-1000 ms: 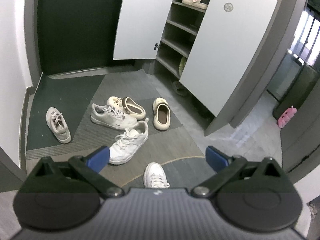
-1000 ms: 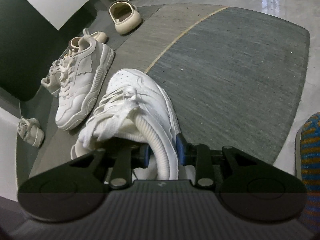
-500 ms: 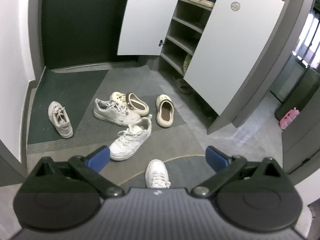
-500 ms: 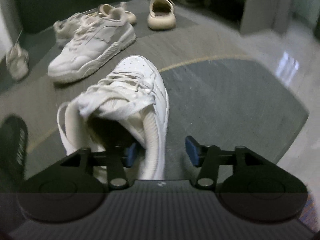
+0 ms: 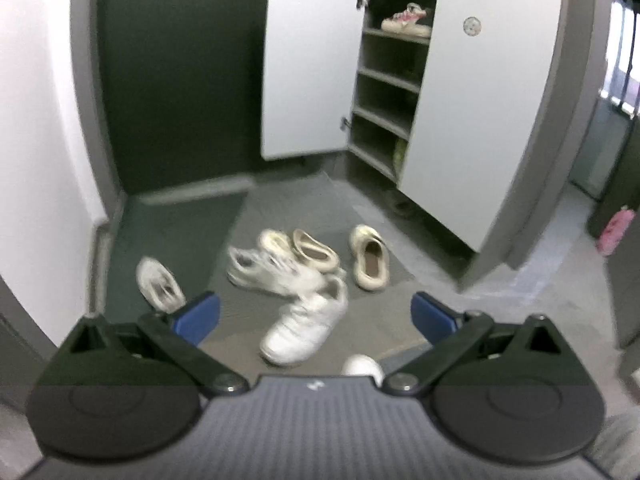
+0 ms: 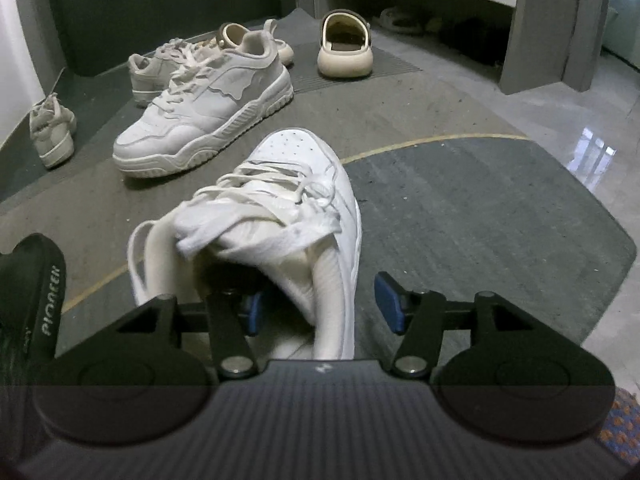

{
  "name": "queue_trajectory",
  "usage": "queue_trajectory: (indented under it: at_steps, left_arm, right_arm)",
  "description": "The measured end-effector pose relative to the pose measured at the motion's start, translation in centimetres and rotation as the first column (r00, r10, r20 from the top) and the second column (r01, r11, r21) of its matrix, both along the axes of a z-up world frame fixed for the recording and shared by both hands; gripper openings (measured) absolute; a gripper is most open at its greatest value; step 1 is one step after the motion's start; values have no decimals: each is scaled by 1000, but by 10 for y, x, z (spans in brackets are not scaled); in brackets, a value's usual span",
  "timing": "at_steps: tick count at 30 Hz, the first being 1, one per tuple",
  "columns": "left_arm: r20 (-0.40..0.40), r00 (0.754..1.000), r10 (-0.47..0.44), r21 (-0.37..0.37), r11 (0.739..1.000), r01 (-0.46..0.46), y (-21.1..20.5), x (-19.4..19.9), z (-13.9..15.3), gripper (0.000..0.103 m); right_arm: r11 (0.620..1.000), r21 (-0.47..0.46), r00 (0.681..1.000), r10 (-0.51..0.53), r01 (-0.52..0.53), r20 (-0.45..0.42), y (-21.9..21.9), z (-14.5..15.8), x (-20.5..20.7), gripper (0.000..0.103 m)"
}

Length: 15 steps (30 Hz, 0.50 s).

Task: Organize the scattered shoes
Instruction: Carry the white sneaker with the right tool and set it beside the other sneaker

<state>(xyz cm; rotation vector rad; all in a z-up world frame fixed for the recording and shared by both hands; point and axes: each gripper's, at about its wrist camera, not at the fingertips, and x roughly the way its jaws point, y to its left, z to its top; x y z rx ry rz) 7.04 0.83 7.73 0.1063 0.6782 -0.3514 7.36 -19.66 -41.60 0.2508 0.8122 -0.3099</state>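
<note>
My right gripper (image 6: 318, 311) sits low over the floor mat (image 6: 480, 220) with its jaws spread: the left blue pad is down inside the collar of a white lace-up sneaker (image 6: 288, 200), the right pad stands clear outside the shoe's side wall, so nothing is pinched; the sneaker rests on the mat with its toe pointing away from me. Just beyond it a chunky white sneaker (image 6: 208, 120) lies on its sole, angled to the left, with a lower pale sneaker (image 6: 160, 68) behind it and a beige clog (image 6: 256, 38) tucked against that pair; another beige clog (image 6: 345, 50) stands apart to the right, heel toward me, and a small worn sneaker (image 6: 52, 132) lies well off to the left near the wall. A black shoe (image 6: 32, 292) shows at my left edge. My left gripper (image 5: 314, 318) hangs high above the scene, blurred, jaws spread wide and holding nothing; through it I see the shoe cabinet (image 5: 388, 92) with both white doors open and one pink-trimmed sneaker (image 5: 406, 22) on an upper shelf
</note>
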Motion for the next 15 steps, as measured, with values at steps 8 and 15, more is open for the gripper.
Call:
queue_trajectory:
  at_steps: [8,15]
  left_arm:
    - [-211,976,55,-71,995,-71,18,32,-27,103]
    - [-192,974,124,-49,990,-135,43,36,-34,103]
  right_arm:
    - [990,-52,992,128,-128,11,2,6,8,39]
    - [903,-182,919,394,-389,-8,-6,18,13,35]
